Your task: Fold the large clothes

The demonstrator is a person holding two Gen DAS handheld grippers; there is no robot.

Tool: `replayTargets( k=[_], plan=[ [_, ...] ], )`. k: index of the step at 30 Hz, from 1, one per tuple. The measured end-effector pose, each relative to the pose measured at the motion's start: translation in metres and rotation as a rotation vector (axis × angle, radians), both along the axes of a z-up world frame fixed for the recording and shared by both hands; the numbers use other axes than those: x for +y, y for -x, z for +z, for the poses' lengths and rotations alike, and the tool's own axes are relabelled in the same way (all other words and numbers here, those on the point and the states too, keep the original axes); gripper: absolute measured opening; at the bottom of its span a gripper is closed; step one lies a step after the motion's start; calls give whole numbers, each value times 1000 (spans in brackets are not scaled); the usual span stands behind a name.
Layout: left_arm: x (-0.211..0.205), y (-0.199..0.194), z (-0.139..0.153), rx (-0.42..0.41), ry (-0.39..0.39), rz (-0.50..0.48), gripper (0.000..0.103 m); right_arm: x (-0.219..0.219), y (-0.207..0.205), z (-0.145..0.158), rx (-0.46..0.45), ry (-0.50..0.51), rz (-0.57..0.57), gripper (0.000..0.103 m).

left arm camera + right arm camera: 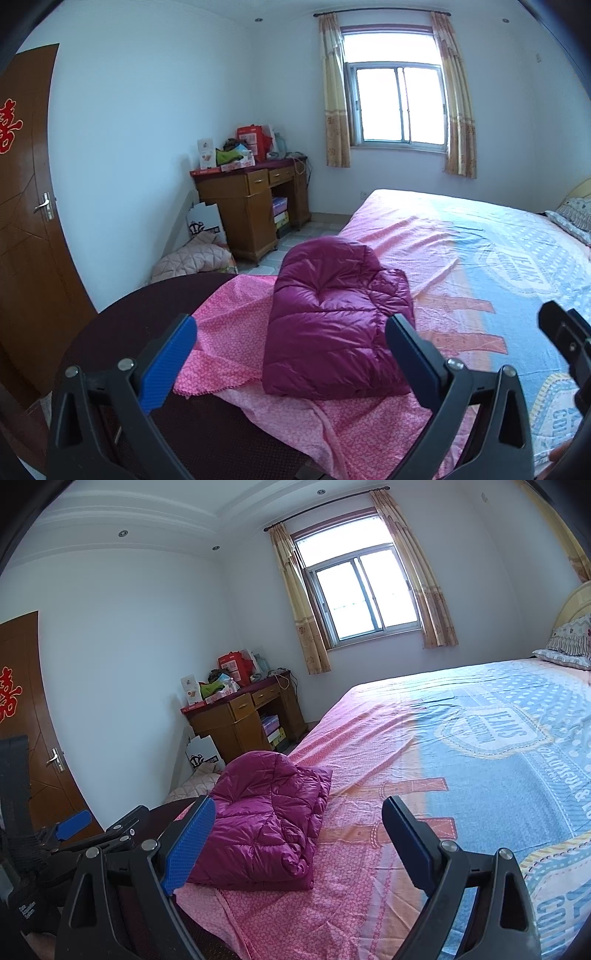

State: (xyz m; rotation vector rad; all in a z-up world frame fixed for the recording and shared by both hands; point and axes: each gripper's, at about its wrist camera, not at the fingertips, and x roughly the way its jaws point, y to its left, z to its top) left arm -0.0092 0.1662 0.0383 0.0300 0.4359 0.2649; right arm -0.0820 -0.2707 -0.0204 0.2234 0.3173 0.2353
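Observation:
A magenta quilted down jacket [332, 317] lies folded into a compact bundle on the bed's near left corner, on the pink sheet [236, 332]. It also shows in the right wrist view [266, 823]. My left gripper [291, 350] is open and empty, held back from the jacket, its fingers framing it. My right gripper [299, 834] is open and empty, to the right of the jacket above the sheet. The right gripper's edge shows in the left wrist view [565, 343]; the left gripper shows in the right wrist view [92, 827].
The bed [480, 746] has a pink and blue printed cover, with pillows [569, 642] at the headboard. A dark rounded footboard [122, 332] curves around the near corner. A cluttered wooden desk [255, 199], a bag and a pink quilt [192, 258] stand by the wall. A brown door [26, 221] is at the left.

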Motion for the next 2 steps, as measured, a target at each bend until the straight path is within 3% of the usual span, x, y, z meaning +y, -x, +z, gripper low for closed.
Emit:
replayTargets(
  k=[2],
  plan=[
    [2,-3,0,11,-2,7,103,0,-1,-1,6,-4,-1,92]
  ],
)
